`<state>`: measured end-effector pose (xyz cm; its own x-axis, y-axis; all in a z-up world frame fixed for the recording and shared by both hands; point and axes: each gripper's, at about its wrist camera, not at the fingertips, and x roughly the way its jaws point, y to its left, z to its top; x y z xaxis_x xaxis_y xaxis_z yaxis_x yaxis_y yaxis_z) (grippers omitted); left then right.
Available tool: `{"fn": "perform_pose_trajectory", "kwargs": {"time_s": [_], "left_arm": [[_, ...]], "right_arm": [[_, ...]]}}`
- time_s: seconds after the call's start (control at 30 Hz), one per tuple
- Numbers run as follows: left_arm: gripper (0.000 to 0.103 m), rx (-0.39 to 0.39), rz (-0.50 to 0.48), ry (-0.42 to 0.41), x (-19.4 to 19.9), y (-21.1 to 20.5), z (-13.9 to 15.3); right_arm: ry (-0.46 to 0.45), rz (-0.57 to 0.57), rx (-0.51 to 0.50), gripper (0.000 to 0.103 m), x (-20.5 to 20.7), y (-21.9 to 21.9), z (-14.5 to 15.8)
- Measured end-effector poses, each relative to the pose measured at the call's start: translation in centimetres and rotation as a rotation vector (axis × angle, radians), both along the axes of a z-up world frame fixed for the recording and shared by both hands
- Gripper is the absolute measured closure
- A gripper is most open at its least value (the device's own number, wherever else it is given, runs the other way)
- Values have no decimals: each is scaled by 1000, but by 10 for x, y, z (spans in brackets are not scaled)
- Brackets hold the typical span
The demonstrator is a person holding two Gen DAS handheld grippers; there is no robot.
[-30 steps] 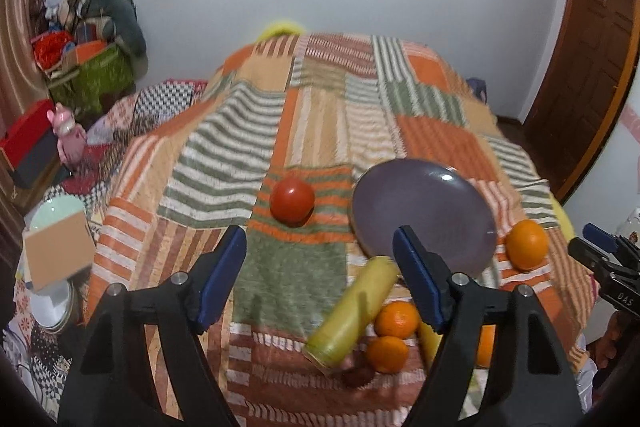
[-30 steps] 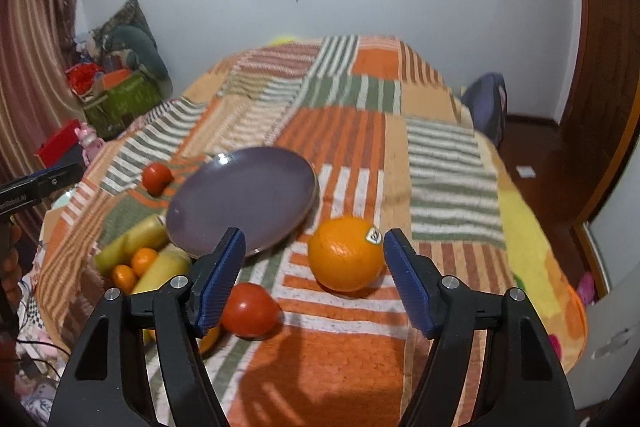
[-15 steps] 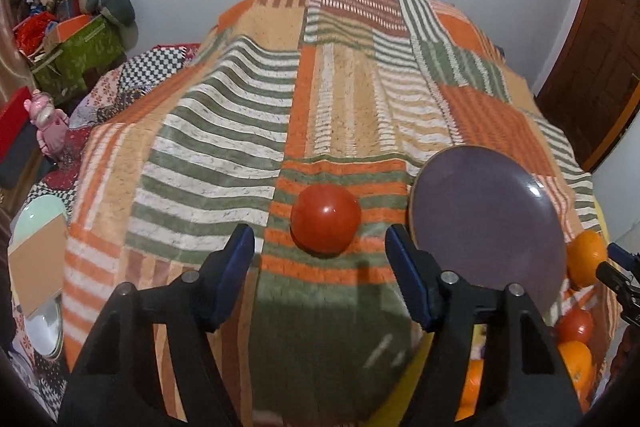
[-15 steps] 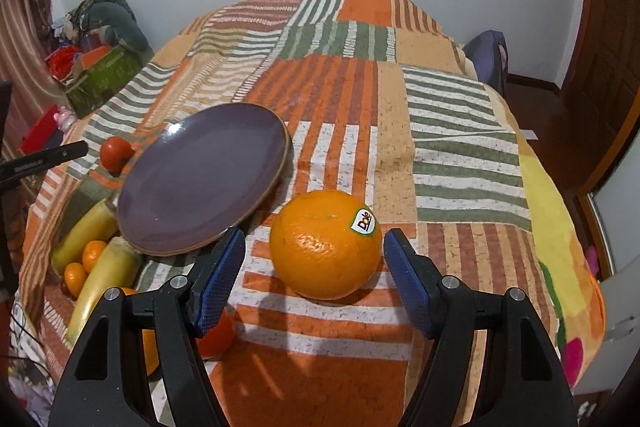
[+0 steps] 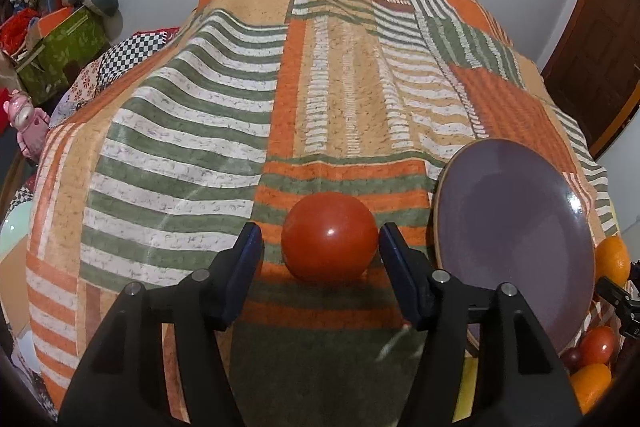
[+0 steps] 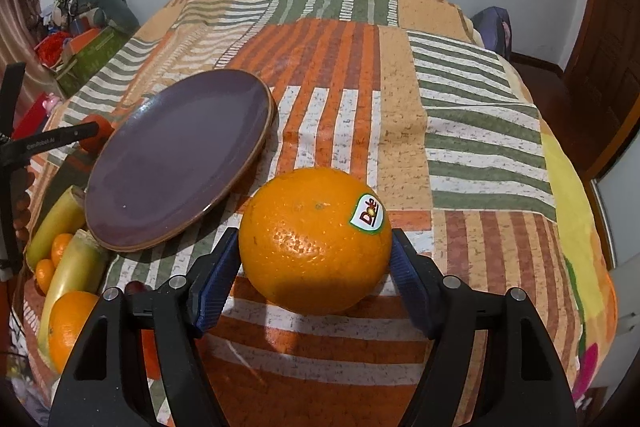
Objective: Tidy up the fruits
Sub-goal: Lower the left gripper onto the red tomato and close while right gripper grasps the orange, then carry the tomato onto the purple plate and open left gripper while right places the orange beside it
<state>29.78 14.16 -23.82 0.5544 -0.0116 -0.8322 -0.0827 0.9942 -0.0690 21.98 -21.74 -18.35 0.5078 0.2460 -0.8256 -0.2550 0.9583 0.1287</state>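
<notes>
Left wrist view: left gripper (image 5: 320, 247) straddles the tomato (image 5: 329, 235) on the striped bedspread (image 5: 192, 147), near centre. Jaws closing, tomato between them; a sliver of gap shows on both sides, so not yet pinched. Purple plate (image 5: 516, 239) just right of it, empty. More fruit at the right edge, near corner.

Right wrist view: right gripper (image 6: 316, 259) spread around the big orange (image 6: 315, 239) with the sticker. Pads sit right at its flanks; contact looks close, but I cannot tell whether they press. Plate (image 6: 176, 155) lies left and a little farther, rim propped on the fruit pile at near left: bananas (image 6: 60, 223), small oranges.

Step, as I read it: both grippers at the grasp stage, one fruit each. Next calls for finishing each squeeze gently, since round fruit may roll on soft cloth, then lifting toward the plate.

Against a second ago: both fruits loom far larger and nearer the jaws; the left jaws have narrowed, the right kept their spread.
</notes>
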Motion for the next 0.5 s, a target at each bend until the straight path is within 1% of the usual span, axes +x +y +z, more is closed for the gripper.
{"fn": "perform_pose_trajectory", "kwargs": {"time_s": [0.1, 0.13, 0.17, 0.2, 0.33, 0.4, 0.5], "left_arm": [[45, -2, 5, 32, 7, 0, -10], [47, -9, 6, 34, 7, 1, -12], [51, -16, 5, 30, 7, 2, -12], [53, -24, 1, 28, 8, 1, -11], [53, -15, -1, 27, 7, 0, -9], [53, -30, -7, 28, 4, 0, -6], [53, -27, -17, -1, -2, -3, 7]], "right_arm": [[3, 3, 6, 33, 1, -1, -1], [5, 4, 8, 33, 1, -1, -1], [4, 3, 8, 35, 1, -2, -2], [3, 2, 8, 35, 1, -2, -2], [-3, 4, 4, 36, 0, -1, -1], [-13, 1, -1, 36, 0, 0, 0], [-17, 3, -3, 36, 1, 0, 2]]}}
